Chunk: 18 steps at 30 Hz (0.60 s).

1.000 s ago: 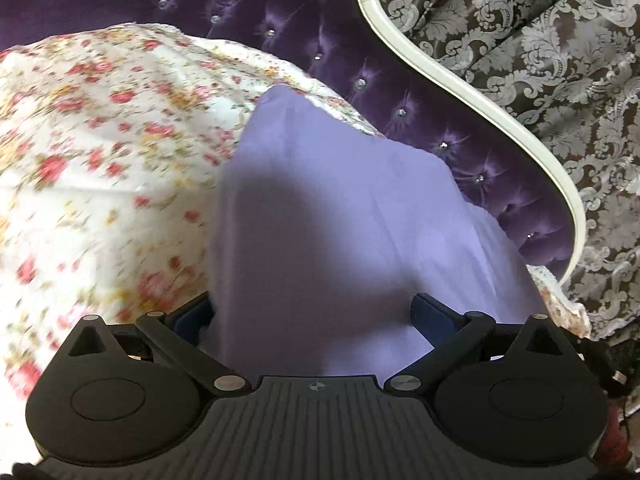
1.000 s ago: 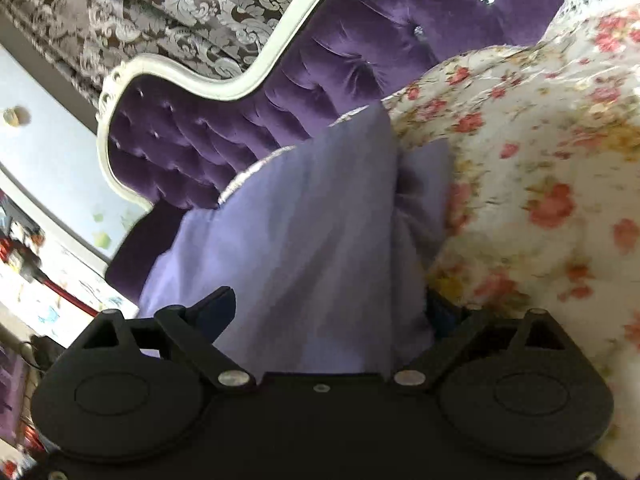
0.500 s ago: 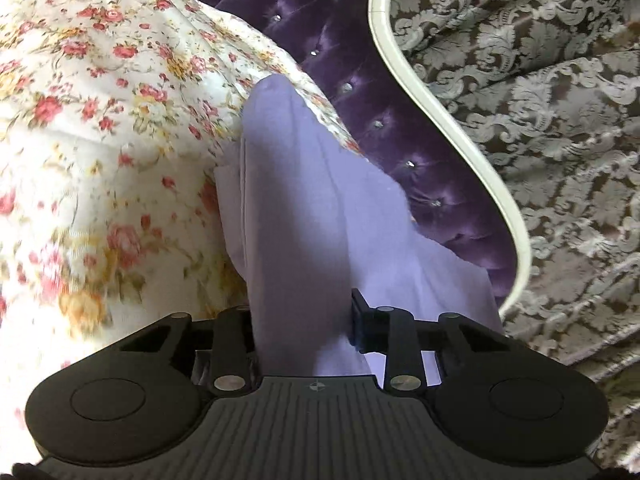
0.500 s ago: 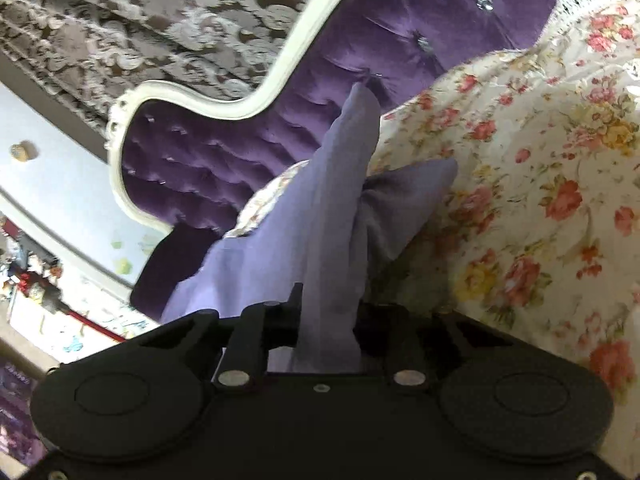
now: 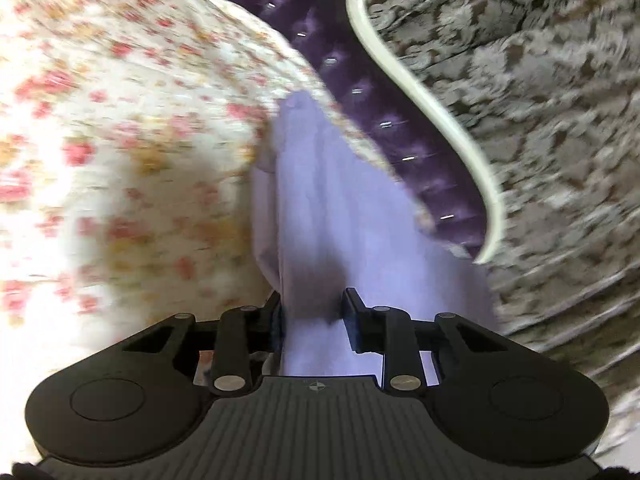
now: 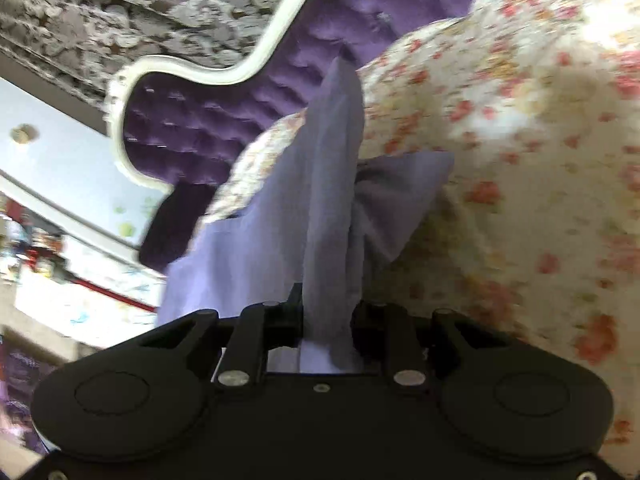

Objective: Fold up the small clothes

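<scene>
The left gripper (image 5: 314, 312) tilts downward over a cream bedspread printed with red and yellow flowers (image 5: 120, 140), its black fingers (image 5: 354, 306) clamped on a bunched fold of the pale lilac cloth garment (image 5: 320, 208). From the jaws the garment rises toward twelve o'clock as a narrow ridge and spreads toward four o'clock. A tufted purple velvet headboard with a curved white frame (image 5: 400, 136) runs from twelve to three o'clock. The right gripper (image 6: 326, 316) points downward too, its fingers (image 6: 288, 314) pinched on another gathered part of the garment, which stands up toward twelve o'clock, one flap lying toward two o'clock on the bedspread.
</scene>
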{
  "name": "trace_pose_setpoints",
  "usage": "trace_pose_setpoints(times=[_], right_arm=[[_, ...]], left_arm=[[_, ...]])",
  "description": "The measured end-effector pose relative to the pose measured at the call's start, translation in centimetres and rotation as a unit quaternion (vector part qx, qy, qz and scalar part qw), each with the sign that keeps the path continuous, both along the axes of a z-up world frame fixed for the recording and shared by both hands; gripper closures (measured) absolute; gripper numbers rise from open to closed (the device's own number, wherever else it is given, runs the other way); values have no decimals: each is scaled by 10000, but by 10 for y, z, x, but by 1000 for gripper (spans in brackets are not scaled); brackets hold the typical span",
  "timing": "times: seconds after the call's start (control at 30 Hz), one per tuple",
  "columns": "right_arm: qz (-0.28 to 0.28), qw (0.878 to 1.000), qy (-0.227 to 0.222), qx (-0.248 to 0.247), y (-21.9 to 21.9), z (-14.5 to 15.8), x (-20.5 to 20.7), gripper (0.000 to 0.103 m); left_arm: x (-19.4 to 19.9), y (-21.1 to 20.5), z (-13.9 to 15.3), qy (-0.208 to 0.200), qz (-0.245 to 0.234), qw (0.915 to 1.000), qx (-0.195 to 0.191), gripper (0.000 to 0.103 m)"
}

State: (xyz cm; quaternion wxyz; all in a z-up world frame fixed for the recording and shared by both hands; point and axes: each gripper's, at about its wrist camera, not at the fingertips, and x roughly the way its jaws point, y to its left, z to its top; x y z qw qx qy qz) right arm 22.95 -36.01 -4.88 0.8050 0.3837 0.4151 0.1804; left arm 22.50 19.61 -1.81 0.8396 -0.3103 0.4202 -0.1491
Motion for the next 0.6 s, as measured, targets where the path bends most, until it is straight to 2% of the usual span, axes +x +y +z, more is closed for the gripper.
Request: trace_pose_setpoints(times=[0.1,0.23,0.33,0.37,0.43,0.5,0.6], right_arm=[[-205,9992,32,-331,3,-12,-1,70],[-343,9980,-147,-502,12,-14,-6,69],[-407,9984,-220,-315,7,-16,-9,69],[-420,9986,-217,-244,5,-17,-10,69],[-421,9987,-252,-167,2,-21,-13,69],[-401,9987,-288,-148,-1,-22,-16,69],[-417,9987,-295,-92,-2,-25,-17,69]], left_arm=[[-8,-5,-3,-28,208,9963,835,74],[-30,-26,24,-663,377,9836,1636,74],[-41,-47,49,-1099,390,9747,1906,72],[-43,-53,54,-1212,350,9721,1979,68],[-45,-62,64,-1414,307,9681,2046,52],[-47,-60,62,-1511,273,9690,1936,31],[-41,-51,41,-1132,311,9755,1860,26]])
